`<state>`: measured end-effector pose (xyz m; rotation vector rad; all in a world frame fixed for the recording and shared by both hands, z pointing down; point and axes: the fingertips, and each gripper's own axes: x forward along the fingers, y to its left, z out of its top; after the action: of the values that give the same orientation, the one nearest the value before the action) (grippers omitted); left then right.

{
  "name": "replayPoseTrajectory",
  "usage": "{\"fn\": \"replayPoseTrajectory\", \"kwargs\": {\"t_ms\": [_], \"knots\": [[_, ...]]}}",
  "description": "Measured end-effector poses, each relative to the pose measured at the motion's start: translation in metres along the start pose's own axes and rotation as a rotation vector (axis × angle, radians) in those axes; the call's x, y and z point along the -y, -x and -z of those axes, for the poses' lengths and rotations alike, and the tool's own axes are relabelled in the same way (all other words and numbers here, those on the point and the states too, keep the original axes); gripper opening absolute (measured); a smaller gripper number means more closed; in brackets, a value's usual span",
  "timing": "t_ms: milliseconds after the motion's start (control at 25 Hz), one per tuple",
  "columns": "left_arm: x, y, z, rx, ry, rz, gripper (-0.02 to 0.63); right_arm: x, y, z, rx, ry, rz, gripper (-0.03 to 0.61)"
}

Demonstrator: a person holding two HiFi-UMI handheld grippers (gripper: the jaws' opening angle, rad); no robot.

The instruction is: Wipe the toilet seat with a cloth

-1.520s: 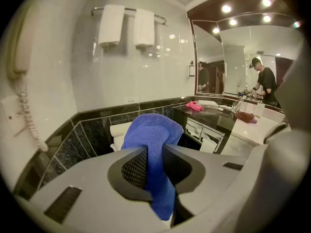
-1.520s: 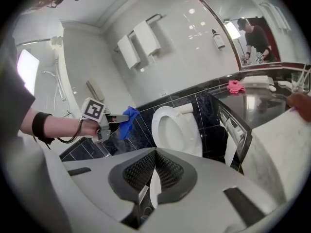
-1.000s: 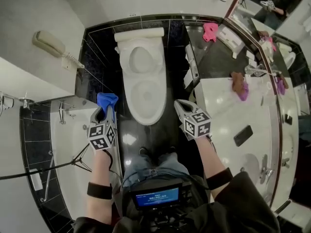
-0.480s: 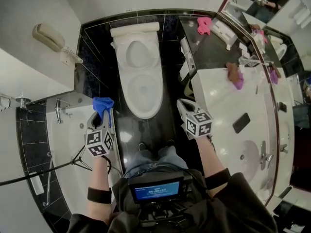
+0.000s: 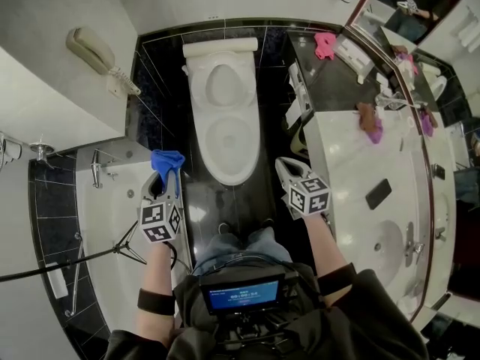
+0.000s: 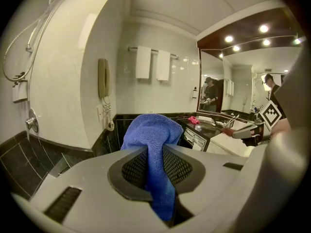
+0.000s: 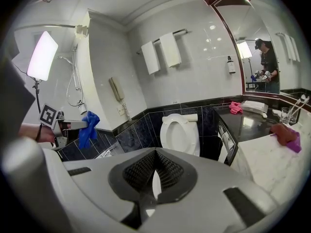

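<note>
The left tongs (image 5: 166,178) are clamped on a blue cloth (image 6: 151,136). The cloth runs down between the 2 pads and bunches in a soft heap above their tips. In the head view these tongs are held to the left of the toilet (image 5: 223,126), by the edge of the bathtub (image 5: 101,208). The cloth is near the front of the bowl but touches no part of the toilet.

The right tongs (image 5: 286,168) are closed on nothing, and their pads meet with only a thin slit between them. They hang to the right of the bowl, just beside the white desk (image 5: 352,163).

The toilet stands between the 2 tongs against a black tiled wall, its lid raised against the tank. A wall phone (image 5: 96,52) hangs on the white wall to its left. 2 white towels (image 7: 170,49) hang on a rail high on the wall behind it. A pink cloth (image 5: 325,46) lies on the dark desk (image 5: 330,88) right of the tank. A black phone (image 5: 377,193) lies on the white desk near the sink (image 5: 386,250).
</note>
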<state>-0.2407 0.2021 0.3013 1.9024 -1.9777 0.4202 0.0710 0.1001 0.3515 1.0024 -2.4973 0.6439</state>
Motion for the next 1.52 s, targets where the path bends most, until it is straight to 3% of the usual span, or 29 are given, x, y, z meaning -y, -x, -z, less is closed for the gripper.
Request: {"fn": "replayPoseTrajectory", "kwargs": {"t_ms": [360,680,960,1200,1520], "knots": [[0.003,-0.014,-0.004,0.002,-0.055,0.066,0.075,-0.013,-0.007,0.005,0.012,-0.007,0.028,0.018],[0.069,-0.066,-0.02,-0.014,-0.159,0.184,0.075,0.022,0.001,0.012,0.005,-0.031,0.08,0.018],[0.164,-0.142,-0.042,-0.061,-0.256,0.278,0.077,0.114,0.006,-0.001,-0.008,-0.038,0.149,0.018],[0.271,-0.219,-0.054,-0.109,-0.355,0.404,0.078,0.194,0.012,-0.017,-0.021,-0.053,0.188,0.018],[0.411,-0.334,-0.042,-0.195,-0.467,0.569,0.078,0.3,0.007,-0.02,-0.046,-0.024,0.258,0.018]]}}
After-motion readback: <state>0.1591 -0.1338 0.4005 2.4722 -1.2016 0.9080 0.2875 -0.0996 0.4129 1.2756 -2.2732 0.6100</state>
